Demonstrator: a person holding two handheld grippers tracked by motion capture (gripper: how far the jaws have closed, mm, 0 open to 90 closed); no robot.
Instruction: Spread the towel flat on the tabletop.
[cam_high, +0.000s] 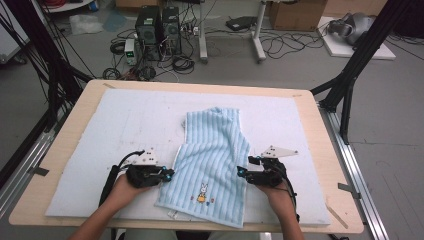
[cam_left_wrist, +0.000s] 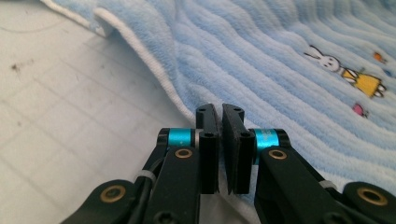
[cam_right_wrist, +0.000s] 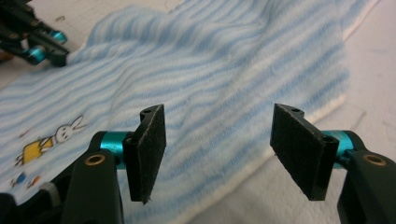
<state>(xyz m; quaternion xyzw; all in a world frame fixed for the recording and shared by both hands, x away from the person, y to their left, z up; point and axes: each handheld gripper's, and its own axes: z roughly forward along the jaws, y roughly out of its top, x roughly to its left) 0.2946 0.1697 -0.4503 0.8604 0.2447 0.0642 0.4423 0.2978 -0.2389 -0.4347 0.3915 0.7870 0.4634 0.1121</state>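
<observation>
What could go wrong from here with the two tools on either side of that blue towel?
1. The left tool has its jaws nearly closed at the white hem of the towel, but no cloth shows between them, so a lift may come up empty.
2. The right tool is wide open over the opposite edge; if just one side lifts, the towel could drag and bunch.
3. The far part of the towel looks folded over, so pulling may undo that fold.

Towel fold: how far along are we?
Looks started: the far part of the blue striped towel is narrower than the near part, as if partly folded. In hand: the left tool looks nearly shut at the towel's white edge, grip unclear; the right tool is open over the opposite edge. Left: likely the near part's fold.
</observation>
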